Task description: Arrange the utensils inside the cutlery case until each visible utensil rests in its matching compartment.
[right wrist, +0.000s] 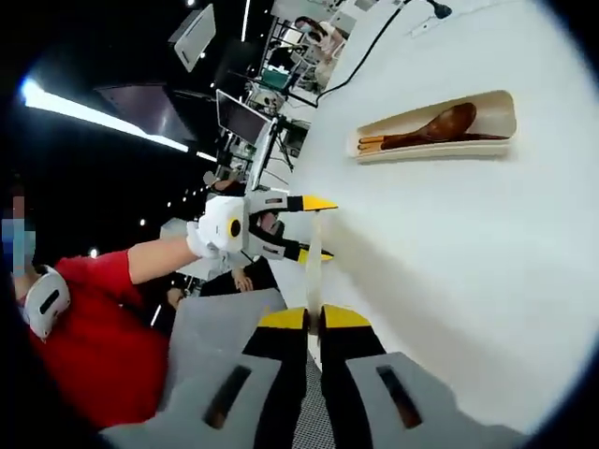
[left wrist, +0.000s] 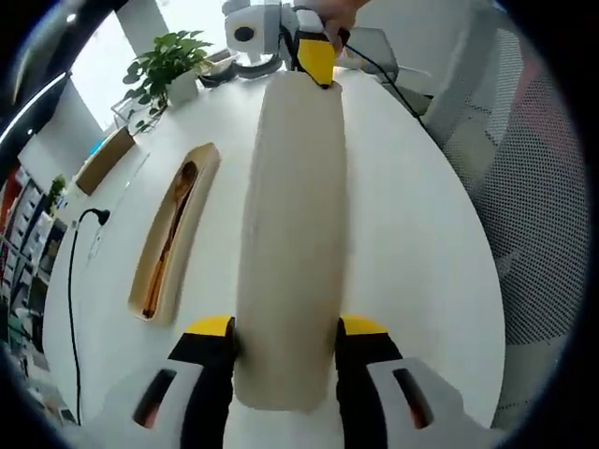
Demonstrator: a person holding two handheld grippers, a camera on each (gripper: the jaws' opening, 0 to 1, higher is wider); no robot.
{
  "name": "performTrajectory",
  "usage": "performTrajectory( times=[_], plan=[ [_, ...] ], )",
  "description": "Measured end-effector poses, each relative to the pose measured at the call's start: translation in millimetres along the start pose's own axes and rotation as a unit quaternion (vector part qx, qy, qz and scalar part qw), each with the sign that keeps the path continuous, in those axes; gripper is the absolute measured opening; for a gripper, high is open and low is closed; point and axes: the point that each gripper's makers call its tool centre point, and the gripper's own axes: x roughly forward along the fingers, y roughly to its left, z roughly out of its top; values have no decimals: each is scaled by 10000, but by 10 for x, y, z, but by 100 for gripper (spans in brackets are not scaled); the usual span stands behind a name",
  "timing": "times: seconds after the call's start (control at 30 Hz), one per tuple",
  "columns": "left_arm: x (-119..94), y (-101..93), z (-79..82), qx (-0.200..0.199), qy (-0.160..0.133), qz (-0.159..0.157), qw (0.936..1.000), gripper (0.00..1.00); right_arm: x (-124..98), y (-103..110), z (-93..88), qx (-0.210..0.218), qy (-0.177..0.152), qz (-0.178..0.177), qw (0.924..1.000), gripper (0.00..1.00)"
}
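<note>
My left tongs (left wrist: pixel 285 327) were clenched on the near end of the case lid (left wrist: pixel 295 234), a long cream-coloured panel running straight away from the jaws. One yellow-tipped jaw pressed each long side of it. At its far end my right tongs (left wrist: pixel 318 61) gripped the other end, with a hand just behind them.

In the right gripper view, my right tongs (right wrist: pixel 314 318) were clamped on the lid (right wrist: pixel 314 267), seen edge-on as a thin pale strip between jaws drawn nearly together. Beyond the strip my left tongs (right wrist: pixel 309 229) held the opposite end, carried by a gloved hand (right wrist: pixel 211 234) and a bare forearm leading back to a red sleeve (right wrist: pixel 94 327).

The cutlery case tray (left wrist: pixel 178 234) lay open on the white table (left wrist: pixel 412 243), to the left of the lid as my left tongs faced, near it but apart. In it lay a wooden spoon (left wrist: pixel 173 220), bowl at the far end, with thin dark sticks beside it, probably chopsticks. In the right gripper view the tray (right wrist: pixel 440 140) sat up and to the right of the jaws, well apart, the spoon (right wrist: pixel 435 126) inside.

Past the far end of the lid stood a potted plant (left wrist: pixel 168 65). A black cable (left wrist: pixel 75 271) trailed along the table's left edge.
</note>
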Motion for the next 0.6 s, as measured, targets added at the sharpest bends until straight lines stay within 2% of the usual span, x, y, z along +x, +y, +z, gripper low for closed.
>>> performTrajectory(
  times=[0.07, 0.13, 0.17, 0.2, 0.27, 0.33, 0.43, 0.5, 0.57, 0.6],
  plan=[
    [5, -11, -23, -314, 25, -37, 9995, 43, -5, -47, 83, 293, -301, -115, 9991, 1],
    [-2, -9, -23, -400, 45, -11, 9992, 42, -7, -68, 154, 451, -579, -171, 9972, 1],
    [-3, -16, -22, -455, 52, -53, 9989, 42, -10, -87, 158, 641, -605, -210, 9959, 1],
    [0, -43, -25, -555, 56, -137, 9984, 42, -15, -81, 164, 626, -643, -203, 9958, 1],
    [-36, -52, 3, -526, 68, -178, 9984, 42, -25, -102, 160, 915, -642, -304, 9933, 2],
    [-67, -23, 32, -573, 52, -236, 9981, 41, -62, -116, 220, 1195, -815, -367, 9888, 2],
    [-158, 6, 130, -871, -76, -518, 9948, 41, -124, -110, 294, 1213, -971, -488, 9866, 2],
    [-215, 98, 174, -843, -90, -474, 9953, 41, -175, -80, 383, 1234, -1066, -504, 9853, 3],
    [-254, 159, 221, -806, -68, -447, 9957, 41, -228, -80, 501, 938, -1189, -681, 9861, 3],
    [-268, 190, 244, -823, -62, -448, 9956, 41, -269, -91, 556, 746, -1226, -902, 9855, 4]
  ],
)
